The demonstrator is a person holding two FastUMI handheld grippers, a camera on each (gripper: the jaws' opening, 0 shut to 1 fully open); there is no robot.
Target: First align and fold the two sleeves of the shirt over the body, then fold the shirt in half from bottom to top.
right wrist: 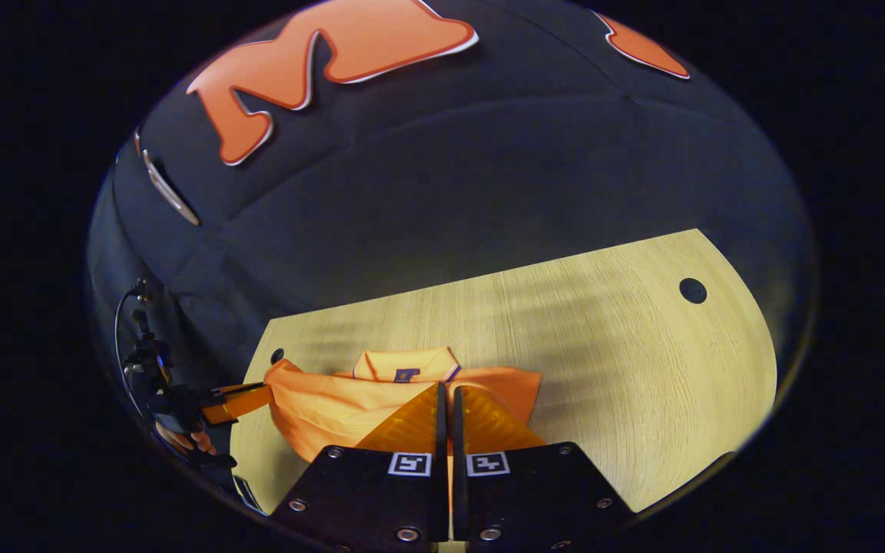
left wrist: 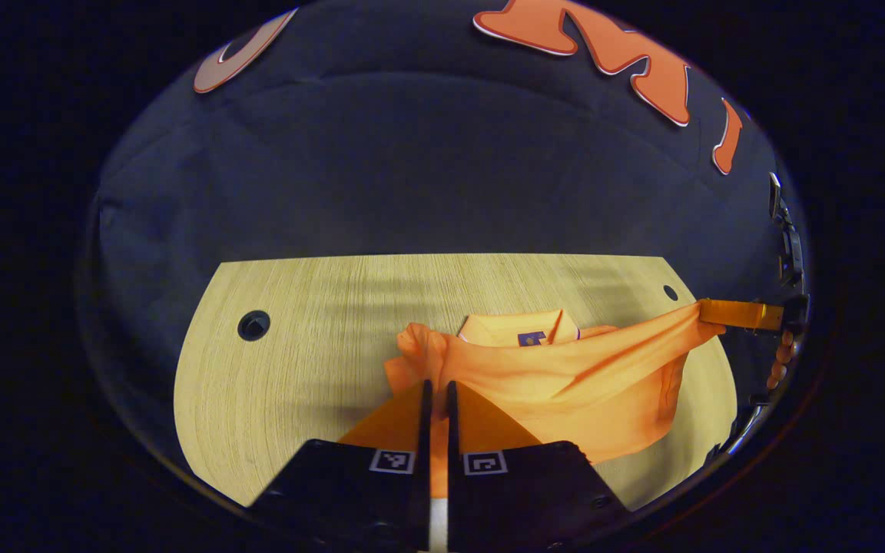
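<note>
An orange polo shirt [left wrist: 565, 376] lies bunched on the wooden table [left wrist: 296, 369], its collar [left wrist: 515, 326] toward the far wall. My left gripper [left wrist: 437, 384] is shut on a lifted edge of the shirt near its left side. My right gripper [left wrist: 707, 313] pinches the other end of that edge at the far right, so the cloth hangs stretched between the two. In the right gripper view the shirt [right wrist: 350, 407] lies below my right gripper [right wrist: 446, 388], which is shut on its fabric. My left gripper [right wrist: 266, 395] holds the shirt's left corner there.
The table has round cable holes [left wrist: 253, 326] [right wrist: 692, 290] near its back corners. Bare wood [right wrist: 642, 369] stretches to the right of the shirt. A hand [left wrist: 784, 357] holds the right gripper at the table's edge. The dark cloth wall stands close behind the table.
</note>
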